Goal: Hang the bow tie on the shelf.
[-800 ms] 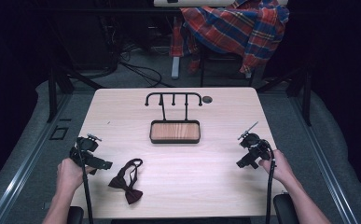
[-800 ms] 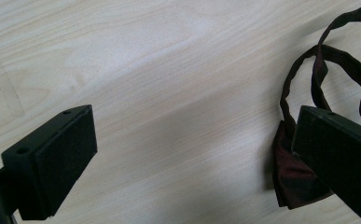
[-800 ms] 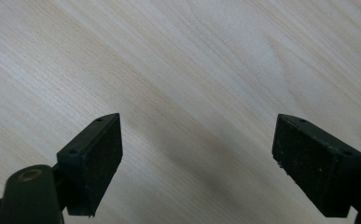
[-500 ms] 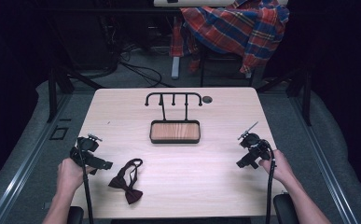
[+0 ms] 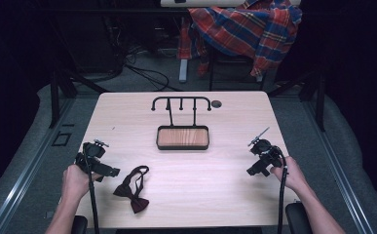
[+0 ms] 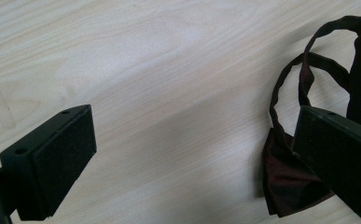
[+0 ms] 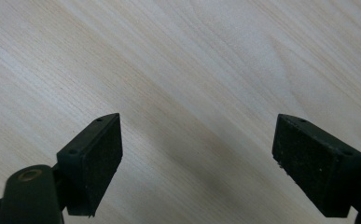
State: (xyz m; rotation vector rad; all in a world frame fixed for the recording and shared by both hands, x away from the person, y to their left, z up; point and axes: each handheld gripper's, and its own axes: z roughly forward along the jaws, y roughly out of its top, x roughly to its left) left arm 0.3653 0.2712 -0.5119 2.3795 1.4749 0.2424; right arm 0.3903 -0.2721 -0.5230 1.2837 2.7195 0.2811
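A dark red bow tie (image 5: 131,187) with its looped strap lies on the pale wooden table (image 5: 225,195), near the front left. My left gripper (image 5: 109,170) rests just left of it, jaws wide open. In the left gripper view the bow tie (image 6: 290,177) sits beside and partly behind the right-hand jaw, with its strap (image 6: 308,60) curling above; bare wood lies between the jaws (image 6: 194,158). My right gripper (image 5: 254,168) sits at the table's right side, open over bare wood (image 7: 197,158), holding nothing.
A black hook stand (image 5: 181,103) rises from a wooden-bottomed tray (image 5: 182,138) at the table's middle back. A small round hole (image 5: 216,104) is near the back edge. A plaid cloth (image 5: 247,27) drapes over a chair behind the table.
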